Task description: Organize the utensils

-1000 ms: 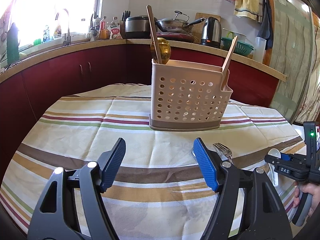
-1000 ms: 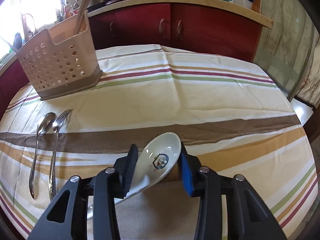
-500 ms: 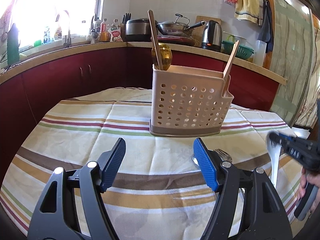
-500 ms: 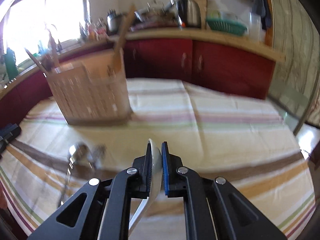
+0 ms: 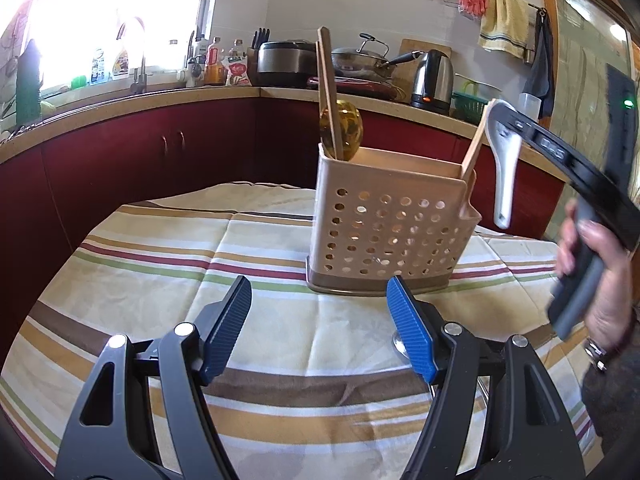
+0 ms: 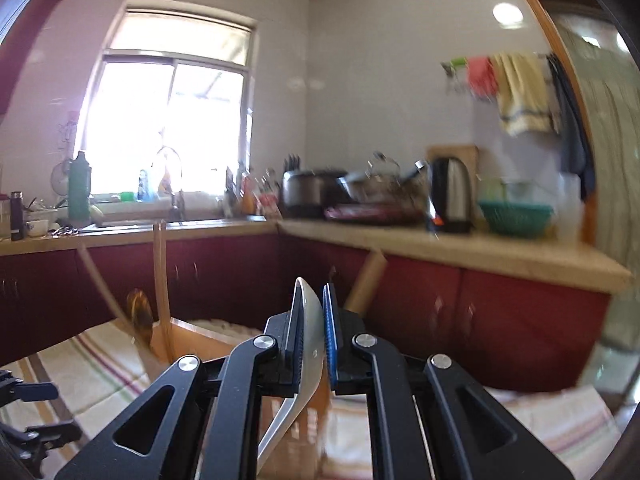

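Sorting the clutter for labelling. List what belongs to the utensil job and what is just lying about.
Job: white spoon in the right claw; beige caddy; wooden utensils; open left claw.
Lying about: kettle, wok, rice cooker, green basket, towels.

One perforated basket (image 5: 390, 236), two wooden sticks (image 5: 329, 92), one golden ladle (image 5: 347, 130) and one white spoon (image 5: 505, 168) are counted.

A kitchen — white tiled walls (image 5: 360, 0) and a bright, overexposed window (image 6: 168, 120) far left. Dark red cabinets (image 5: 160, 152) run under a beige L-shaped countertop (image 5: 120, 100). Towels (image 6: 520, 92) hang far right; a striped tablecloth (image 5: 160, 272) covers the near table.
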